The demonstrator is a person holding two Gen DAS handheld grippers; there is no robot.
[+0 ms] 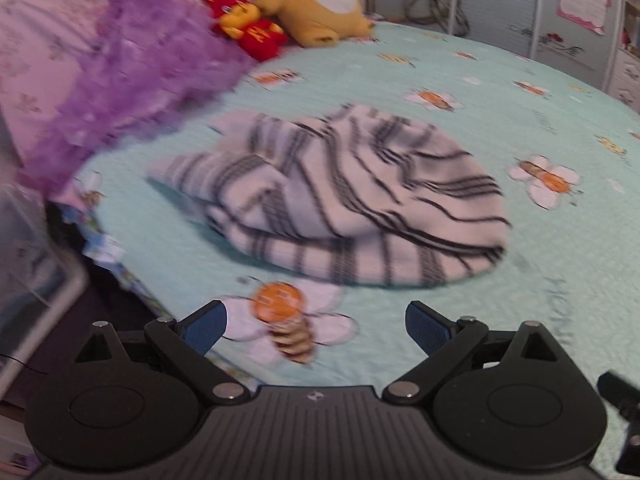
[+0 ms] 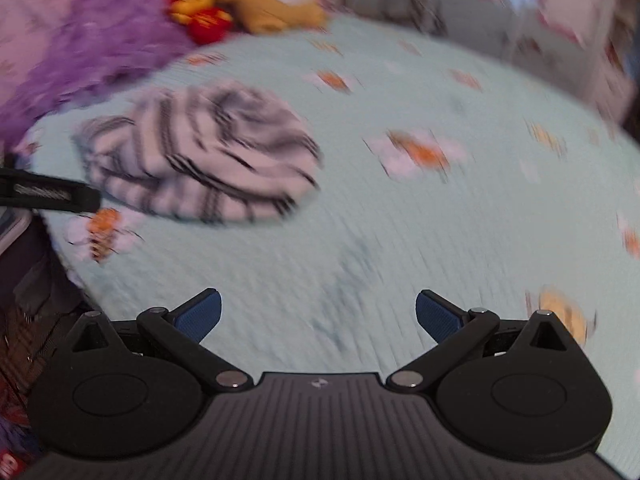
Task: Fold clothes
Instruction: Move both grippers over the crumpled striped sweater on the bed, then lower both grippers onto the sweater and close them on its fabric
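Left wrist view: black-and-white striped cloth bundle (image 1: 340, 196) lies folded on mint bee-print quilt (image 1: 520, 280); left gripper (image 1: 316, 320) and right gripper (image 2: 318, 312), both spread empty, apparently between garments, must next fetch another.

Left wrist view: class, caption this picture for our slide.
Open left gripper hovers over bee-print bedspread, facing a folded striped garment.

One striped garment (image 1: 340, 200), two plush toys, yellow (image 1: 320, 0) and red (image 1: 248, 26), one purple fluffy blanket (image 1: 132, 76), two grippers, left (image 1: 316, 328) and right (image 2: 318, 316)
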